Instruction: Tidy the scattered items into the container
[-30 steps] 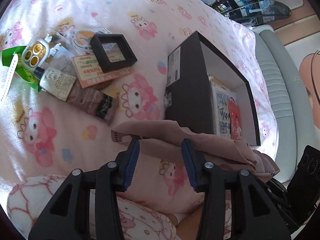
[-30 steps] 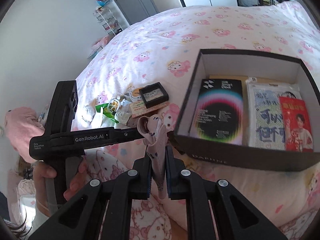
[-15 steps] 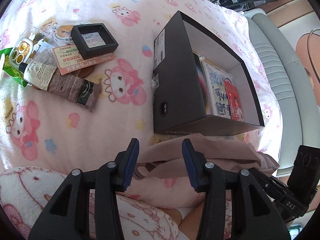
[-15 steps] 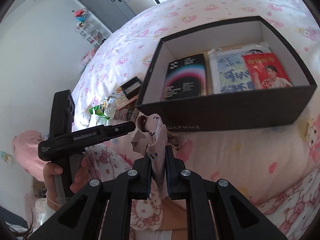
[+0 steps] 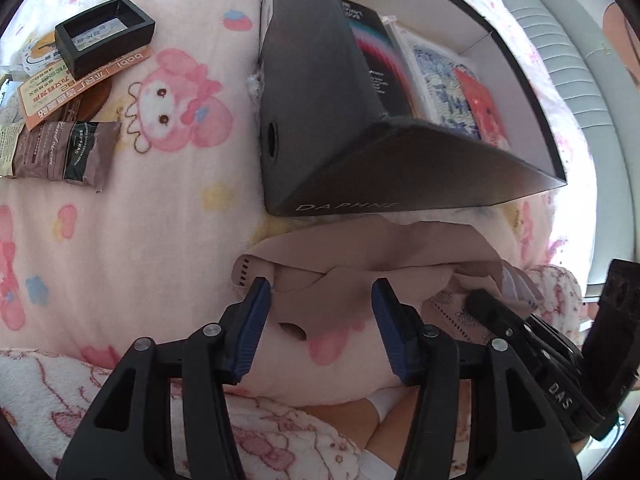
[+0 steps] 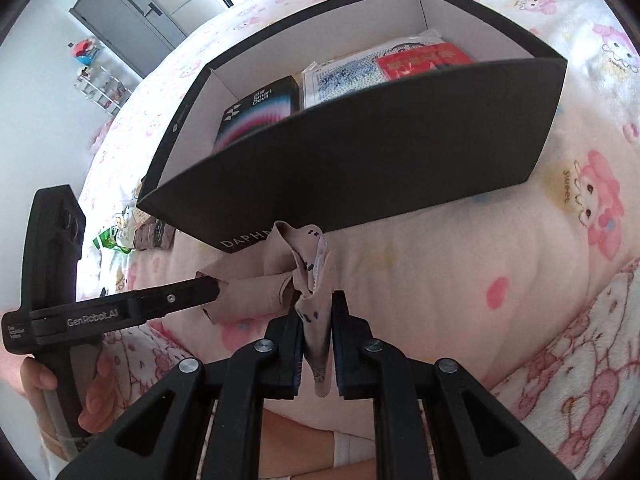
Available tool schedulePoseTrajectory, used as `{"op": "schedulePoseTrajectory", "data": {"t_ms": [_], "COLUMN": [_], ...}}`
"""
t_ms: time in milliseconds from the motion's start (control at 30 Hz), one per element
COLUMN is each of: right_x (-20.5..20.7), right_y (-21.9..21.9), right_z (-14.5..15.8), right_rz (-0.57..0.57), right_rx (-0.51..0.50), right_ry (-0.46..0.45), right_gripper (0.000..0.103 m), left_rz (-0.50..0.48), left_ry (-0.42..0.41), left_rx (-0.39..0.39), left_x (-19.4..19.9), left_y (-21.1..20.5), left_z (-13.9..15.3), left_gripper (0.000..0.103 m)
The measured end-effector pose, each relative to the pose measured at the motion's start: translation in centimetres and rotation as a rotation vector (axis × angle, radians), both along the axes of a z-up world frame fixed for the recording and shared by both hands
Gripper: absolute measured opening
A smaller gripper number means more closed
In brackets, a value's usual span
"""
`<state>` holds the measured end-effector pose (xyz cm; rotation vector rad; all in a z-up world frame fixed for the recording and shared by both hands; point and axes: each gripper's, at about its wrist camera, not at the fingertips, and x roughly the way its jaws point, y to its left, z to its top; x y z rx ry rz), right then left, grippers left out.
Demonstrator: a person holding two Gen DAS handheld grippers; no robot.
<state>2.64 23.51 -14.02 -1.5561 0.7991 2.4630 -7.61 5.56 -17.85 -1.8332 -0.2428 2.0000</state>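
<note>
Beige cloth (image 5: 360,252) lies crumpled on the bedspread (image 5: 160,220) just near of the black box (image 5: 320,120). Left view: our left gripper (image 5: 320,300), whose jaws have just been opening, stands wide astride the cloth's near edge without pressing it. Right view: our right gripper (image 6: 316,320) pinches the cloth's (image 6: 308,280) right end; the box (image 6: 360,160) lies beyond, so we judge the lift goes up and far.

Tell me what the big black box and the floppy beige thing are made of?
The big black box looks like matt cardboard: thin straight walls, white inside. The floppy beige thing looks like soft thin cloth, since it creases and droops.
</note>
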Motion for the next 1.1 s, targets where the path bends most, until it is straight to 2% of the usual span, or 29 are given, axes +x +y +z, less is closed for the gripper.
{"op": "schedulePoseTrajectory", "data": {"t_ms": [67, 233, 267, 300, 400, 533, 700, 767, 800, 833, 900, 933, 1000, 1033, 1100], "right_x": [0.1, 0.1, 0.1, 0.1, 0.2, 0.3, 0.4, 0.4, 0.4, 0.4, 0.5, 0.6, 0.8, 0.8, 0.6], "right_y": [-0.3, 0.2, 0.3, 0.4, 0.7, 1.1, 1.6, 1.8, 1.8, 1.7, 1.9, 2.0, 2.3, 2.4, 2.5], "right_z": [-0.7, -1.3, -1.3, -1.5, -1.6, -1.5, -1.1, -0.9, -0.9, -0.9, -1.0, -1.0, -1.1, -1.1, -1.5], "right_rz": [-0.002, -0.027, -0.032, -0.035, -0.042, -0.058, -0.095, -0.106, -0.108, -0.108, -0.112, -0.113, -0.12, -0.123, -0.123], "right_rx": [-0.007, -0.023, -0.026, -0.031, -0.043, -0.045, -0.038, -0.032, -0.03, -0.029, -0.03, -0.035, -0.045, -0.048, -0.055], "right_ry": [-0.019, -0.037, -0.039, -0.042, -0.048, -0.047, -0.034, -0.031, -0.034, -0.039, -0.049, -0.05, -0.053, -0.058, -0.071], "right_gripper": [0.01, 0.01, 0.012, 0.012, 0.013, 0.013, 0.013, 0.014, 0.014, 0.016, 0.019, 0.019, 0.02, 0.023, 0.033], "left_rz": [0.0, -0.02, -0.029, -0.039, -0.056, -0.052, 0.004, 0.067, 0.107, 0.142, 0.17, 0.162, 0.117, 0.082, 0.012], "left_ry": [0.033, 0.079, 0.08, 0.078, 0.075, 0.083, 0.117, 0.147, 0.16, 0.166, 0.157, 0.146, 0.124, 0.106, 0.059], "left_rx": [-0.073, -0.181, -0.195, -0.191, -0.124, 0.052, 0.085, 0.081, 0.081, 0.079, 0.086, 0.086, 0.059, 0.029, -0.049], "left_x": [0.0, 0.6, 0.7, 0.9, 1.4, 2.0, 2.2, 2.2, 2.3, 2.3, 2.6, 1.4, 2.0, 1.7, 1.7], "left_y": [0.6, 1.9, 2.2, 2.4, 2.2, 1.0, -0.3, -1.2, -1.9, -2.6, -3.4, -3.3, -2.2, -1.5, 0.2], "left_z": [-0.3, -0.8, -1.1, -1.1, -0.7, 0.6, 1.4, 1.9, 2.1, 2.1, 2.0, 2.0, 1.5, 1.0, -0.2], "left_gripper": [0.053, 0.05, 0.048, 0.038, 0.01, 0.007, 0.007, 0.009, 0.019, 0.039, 0.053, 0.053, 0.057, 0.061, 0.062]}}
